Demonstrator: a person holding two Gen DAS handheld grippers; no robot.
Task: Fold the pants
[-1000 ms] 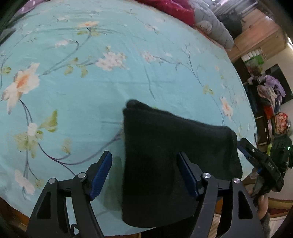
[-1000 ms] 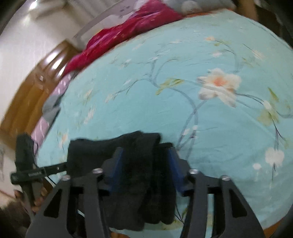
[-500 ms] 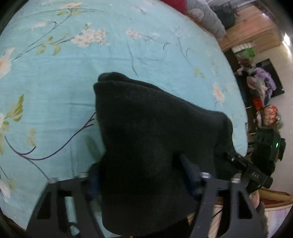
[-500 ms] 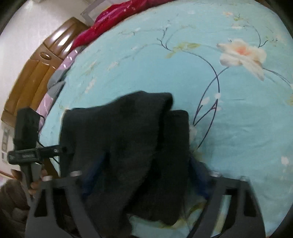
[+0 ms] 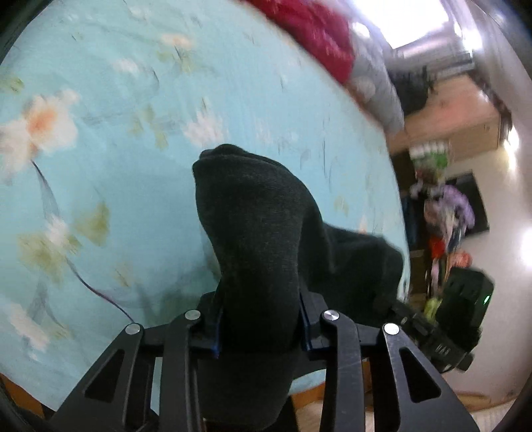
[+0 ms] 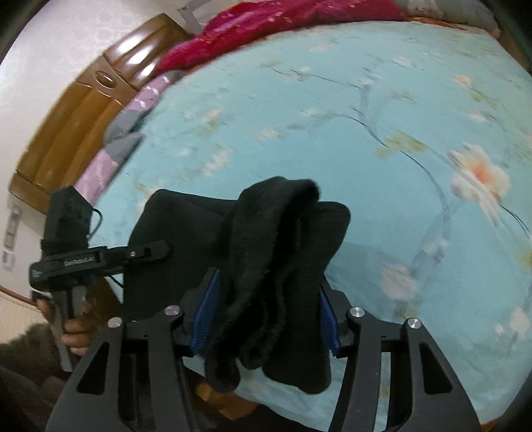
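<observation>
The black pants [image 5: 259, 232] lie folded near the front edge of a turquoise flowered bed sheet [image 5: 99, 159]. In the left wrist view my left gripper [image 5: 260, 327] has its jaws closing, and a bunched ridge of the dark cloth is pinched between the blue pads. In the right wrist view the pants [image 6: 282, 239] rise in thick folds through my right gripper [image 6: 266, 319]. Its jaws are closing too, and cloth fills the gap between them. The left gripper [image 6: 156, 249], held by a hand [image 6: 73, 329], lies on the pants' far side.
A red blanket [image 6: 266, 26] and a grey pillow [image 5: 375, 93] lie at the head of the bed. A wooden headboard [image 6: 66, 119] stands behind. A pile of clothes [image 5: 445, 212] sits beyond the bed's edge. The sheet [image 6: 399, 133] spreads wide past the pants.
Both grippers moved in over the pants' near edge and narrowed onto it. The cloth, flat before, now bunches up between each pair of pads and has risen off the sheet.
</observation>
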